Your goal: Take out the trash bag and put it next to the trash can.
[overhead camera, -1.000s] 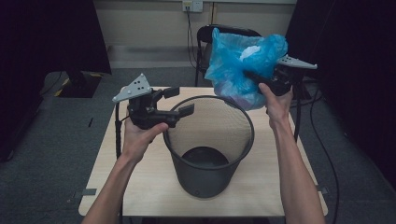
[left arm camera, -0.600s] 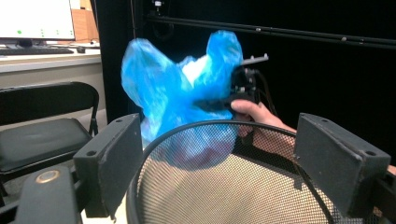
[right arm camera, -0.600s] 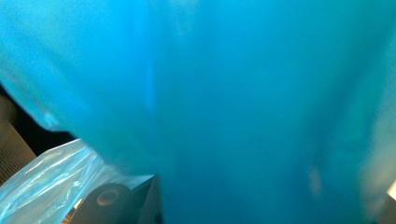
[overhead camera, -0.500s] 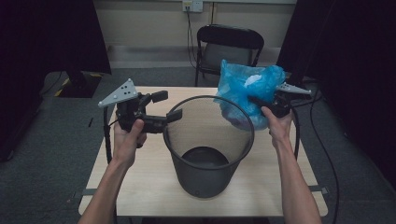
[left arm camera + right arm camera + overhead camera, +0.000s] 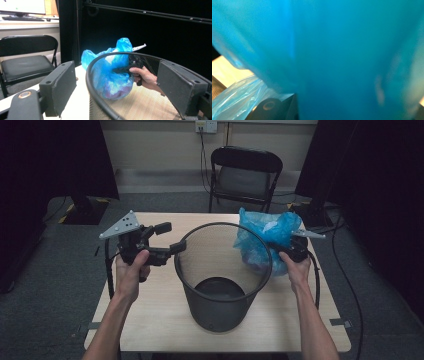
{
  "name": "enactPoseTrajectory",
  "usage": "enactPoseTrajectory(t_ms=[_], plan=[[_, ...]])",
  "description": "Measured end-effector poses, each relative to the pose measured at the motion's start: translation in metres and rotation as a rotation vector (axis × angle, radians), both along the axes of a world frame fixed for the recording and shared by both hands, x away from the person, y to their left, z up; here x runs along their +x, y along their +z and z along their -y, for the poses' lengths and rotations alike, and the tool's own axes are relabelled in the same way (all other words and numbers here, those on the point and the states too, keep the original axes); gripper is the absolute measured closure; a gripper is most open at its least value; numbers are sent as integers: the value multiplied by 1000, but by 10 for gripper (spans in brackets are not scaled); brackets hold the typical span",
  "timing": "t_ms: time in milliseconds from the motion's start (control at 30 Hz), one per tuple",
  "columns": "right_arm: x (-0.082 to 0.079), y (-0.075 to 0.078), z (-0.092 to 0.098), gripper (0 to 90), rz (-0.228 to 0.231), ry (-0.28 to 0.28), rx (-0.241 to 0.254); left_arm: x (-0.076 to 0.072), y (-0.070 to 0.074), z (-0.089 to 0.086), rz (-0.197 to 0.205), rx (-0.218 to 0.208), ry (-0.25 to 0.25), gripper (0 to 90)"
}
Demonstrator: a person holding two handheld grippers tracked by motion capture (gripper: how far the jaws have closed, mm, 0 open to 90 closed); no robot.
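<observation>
the black mesh bin [image 5: 223, 276] stands upright near the middle of the light wooden table [image 5: 150, 330], with its mouth open upward and its inside bare, so i judge it waits to receive a liner. the blue plastic bag [image 5: 264, 241] is just beside the bin on the far right side, bunched into a loose ball and resting at or just above the table; whether it touches the rim, i cannot tell. the right gripper [image 5: 295, 251] is clenched on this bag, pinching a fold of the thin film, and in the right gripper view the blue plastic [image 5: 337, 55] covers nearly everything in front of the jaws. i think the bag is held low and close to the rim because it must be brought over the mouth of the bin without slipping away. the left gripper [image 5: 167, 238] is released, with nothing pressed by the pads; its jaws have just been opening, and in the left gripper view the two black jaws stand on either side of the rim [image 5: 100, 62]. this placing looks meant to steady the bin, or to catch the edge of the bag when it arrives. the folding chair [image 5: 245, 170] behind the table takes no part in the work.
</observation>
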State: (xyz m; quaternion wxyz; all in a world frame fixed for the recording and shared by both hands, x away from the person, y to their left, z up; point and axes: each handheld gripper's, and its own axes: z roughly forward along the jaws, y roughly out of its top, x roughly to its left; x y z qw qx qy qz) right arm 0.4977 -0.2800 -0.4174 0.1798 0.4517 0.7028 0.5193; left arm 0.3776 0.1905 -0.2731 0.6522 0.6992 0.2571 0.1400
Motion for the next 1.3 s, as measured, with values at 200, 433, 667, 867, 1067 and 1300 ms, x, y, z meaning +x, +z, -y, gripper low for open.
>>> enactPoseTrajectory(t_ms=[200, 433, 667, 867, 1067, 1300], plan=[[0, -33, -5, 793, -44, -4, -15, 0, -14, -16, -23, -6, 17, 154], [-11, -55, -7, 790, -56, -3, -29, -3, -36, -35, -54, 0, 47, 158], [-10, -66, -12, 787, -33, -39, -39, 0, -81, -31, -154, 133, 47, 161], [4, -54, -25, 615, -29, -14, -29, -2, -103, -32, -201, 168, 61, 170], [1, -37, -25, 353, -37, -26, 18, -5, -142, -23, -291, 221, 55, 171], [-16, -12, -13, 184, -24, -37, 87, -13, -178, -6, -356, 332, 13, 171]])
